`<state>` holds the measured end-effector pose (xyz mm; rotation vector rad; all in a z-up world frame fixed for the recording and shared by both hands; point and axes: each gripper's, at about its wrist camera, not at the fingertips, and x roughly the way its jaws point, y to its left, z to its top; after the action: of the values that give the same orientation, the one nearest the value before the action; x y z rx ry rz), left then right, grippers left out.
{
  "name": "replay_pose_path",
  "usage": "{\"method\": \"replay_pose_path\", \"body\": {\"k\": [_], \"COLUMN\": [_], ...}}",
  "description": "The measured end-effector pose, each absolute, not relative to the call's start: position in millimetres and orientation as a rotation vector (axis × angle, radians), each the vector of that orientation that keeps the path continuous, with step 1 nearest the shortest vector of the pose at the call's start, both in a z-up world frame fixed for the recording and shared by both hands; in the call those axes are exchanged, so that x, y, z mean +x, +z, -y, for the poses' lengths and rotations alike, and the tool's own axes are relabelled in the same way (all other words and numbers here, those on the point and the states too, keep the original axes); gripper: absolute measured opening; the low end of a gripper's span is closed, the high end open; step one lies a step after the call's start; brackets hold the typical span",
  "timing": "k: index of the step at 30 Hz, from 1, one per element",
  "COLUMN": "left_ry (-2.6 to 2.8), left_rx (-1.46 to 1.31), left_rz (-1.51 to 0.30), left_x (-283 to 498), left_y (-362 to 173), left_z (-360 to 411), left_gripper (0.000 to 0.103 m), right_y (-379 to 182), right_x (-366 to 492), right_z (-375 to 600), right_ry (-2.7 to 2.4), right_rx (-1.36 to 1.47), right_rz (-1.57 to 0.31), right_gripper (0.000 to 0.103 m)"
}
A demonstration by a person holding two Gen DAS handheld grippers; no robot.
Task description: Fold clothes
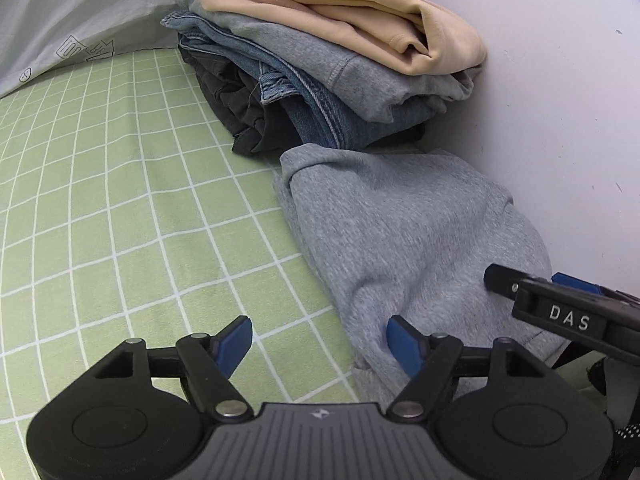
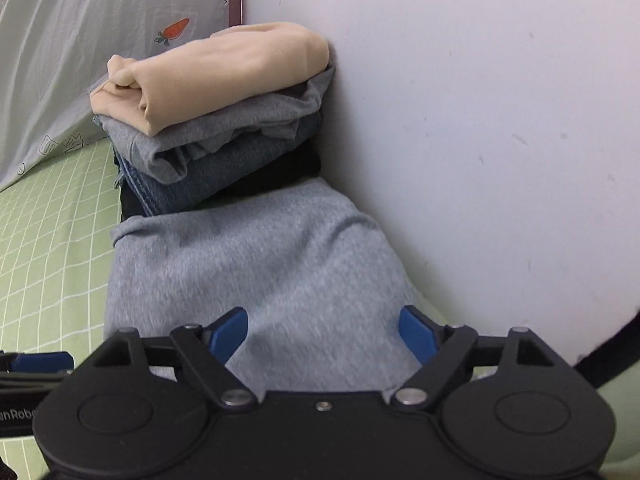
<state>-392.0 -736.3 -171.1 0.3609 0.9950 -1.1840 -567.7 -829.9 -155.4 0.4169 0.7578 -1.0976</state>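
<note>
Two claws, the left claw (image 1: pixel 319 342) and the right claw (image 2: pixel 322 336), are held spread and empty over the folded grey garment (image 2: pixel 256 272), laid beside the wall with its long axis toward twelve o'clock, nearer the right.

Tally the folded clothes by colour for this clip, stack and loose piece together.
Beige: 1, the beige top on the stack.
Grey: 2, the grey layer in the stack and the grey sweatshirt lying in front of it.
Blue denim: 1, the jeans.
Black: 1, the black garment at the bottom.
Total: 5
</note>
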Motion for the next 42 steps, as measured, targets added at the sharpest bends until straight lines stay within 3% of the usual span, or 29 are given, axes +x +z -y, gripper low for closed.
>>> {"method": "replay_pose_path", "body": {"k": [5,8,9,11,15,20,29,42], "left_ry": [-1.206,-1.238,-1.252,-1.28,-1.287,-1.315,-1.275,-1.351], "left_rx": [0.372,0.36,0.353,0.323,0.245,0.184,0.254,0.354], "left_rz": [-0.932,-0.822,-0.776,-0.681,-0.531,-0.395,-0.465,-0.521], "left_x": [-375,-364,-360,-350,-329,-307,-272,-236], "left_y": [-158,-137,-128,-109,-76,-43,-30,-47], "left_z": [716,693,685,665,628,573,487,389], "left_gripper": [0.075,0.077,0.081,0.089,0.102,0.103,0.103,0.103], "right_y": [-161,-141,-132,-115,-86,-65,-46,-70], "right_x": [-554,-556,-556,-555,-543,-517,-464,-429], "right_z": [820,812,806,792,750,682,569,451], "right_ry": [-1.122,-1.156,-1.171,-1.193,-1.206,-1.207,-1.192,-1.232], "right_rx": [0.285,0.324,0.335,0.358,0.396,0.351,0.358,0.502], "right_rz": [-0.839,-0.745,-0.701,-0.614,-0.457,-0.385,-0.469,-0.521], "right_gripper": [0.088,0.089,0.09,0.102,0.103,0.103,0.103,0.103]}}
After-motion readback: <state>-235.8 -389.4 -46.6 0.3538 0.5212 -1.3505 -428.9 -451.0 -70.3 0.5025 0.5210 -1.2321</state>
